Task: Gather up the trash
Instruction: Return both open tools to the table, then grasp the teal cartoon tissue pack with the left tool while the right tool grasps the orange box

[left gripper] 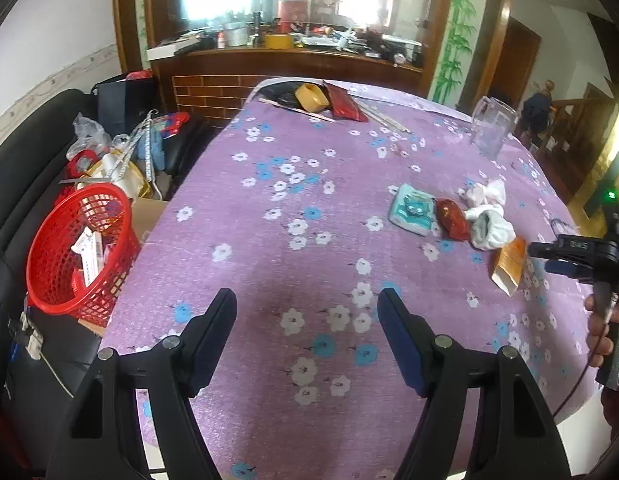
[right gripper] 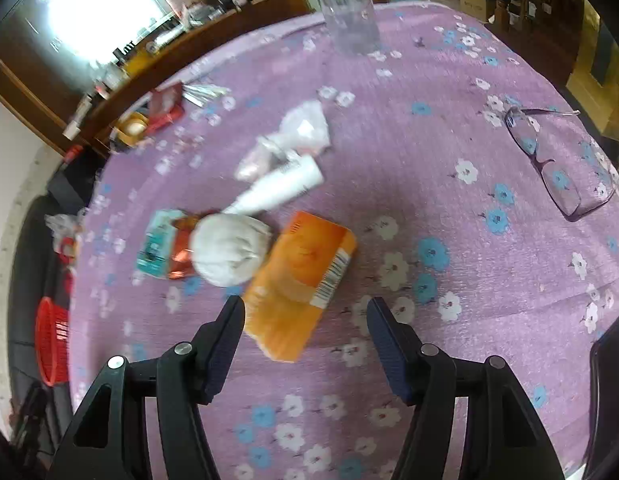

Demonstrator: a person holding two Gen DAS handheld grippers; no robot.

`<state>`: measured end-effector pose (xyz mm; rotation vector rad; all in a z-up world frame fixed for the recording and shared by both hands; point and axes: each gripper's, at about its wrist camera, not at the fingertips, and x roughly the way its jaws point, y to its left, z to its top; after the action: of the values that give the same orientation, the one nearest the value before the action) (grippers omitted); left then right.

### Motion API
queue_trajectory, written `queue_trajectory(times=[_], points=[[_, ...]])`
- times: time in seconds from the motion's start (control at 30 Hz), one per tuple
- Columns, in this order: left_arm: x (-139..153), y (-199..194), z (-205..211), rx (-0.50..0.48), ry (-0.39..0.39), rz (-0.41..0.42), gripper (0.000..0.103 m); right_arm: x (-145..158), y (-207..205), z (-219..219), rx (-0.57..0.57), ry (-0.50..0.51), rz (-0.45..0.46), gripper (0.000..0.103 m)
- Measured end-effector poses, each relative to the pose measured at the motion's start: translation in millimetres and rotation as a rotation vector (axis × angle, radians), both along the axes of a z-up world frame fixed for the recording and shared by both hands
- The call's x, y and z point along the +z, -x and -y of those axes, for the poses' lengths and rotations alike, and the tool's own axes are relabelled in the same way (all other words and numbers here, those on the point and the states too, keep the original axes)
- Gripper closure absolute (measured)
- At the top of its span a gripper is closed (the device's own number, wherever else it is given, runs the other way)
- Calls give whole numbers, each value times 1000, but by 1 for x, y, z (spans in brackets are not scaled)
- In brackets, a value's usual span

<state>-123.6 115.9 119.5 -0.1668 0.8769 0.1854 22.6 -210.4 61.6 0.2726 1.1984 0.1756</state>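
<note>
Red plastic basket (left gripper: 79, 248) sits off the table's left edge with some scraps already in it. Left gripper (left gripper: 307, 308) hangs wide open over bare purple floral tablecloth (left gripper: 269, 200). Further right, the trash pile: teal packet (right gripper: 159, 244), white wad (right gripper: 229, 250), orange box (right gripper: 299, 280). Right gripper (right gripper: 305, 316) is spread wide, the box's near end between its fingers.

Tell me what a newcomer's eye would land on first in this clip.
The flat orange carton lies right before the open right gripper, on the purple floral tablecloth. Touching it is a crumpled white paper ball heading a small litter cluster. Off the table's left edge sits a red plastic mesh basket, beyond the open left gripper.
</note>
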Motion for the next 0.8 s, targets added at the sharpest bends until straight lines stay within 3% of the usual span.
queue_trajectory(times=[0.47, 0.7, 0.8], points=[[-7, -51, 20, -140, -13, -58, 31, -39, -37, -48, 52, 141, -40, 33], [-17, -100, 43, -210, 36, -88, 28, -36, -26, -33, 75, 143, -31, 41], [-29, -128, 59, -253, 19, -110, 24, -34, -9, -18, 73, 116, -34, 42]])
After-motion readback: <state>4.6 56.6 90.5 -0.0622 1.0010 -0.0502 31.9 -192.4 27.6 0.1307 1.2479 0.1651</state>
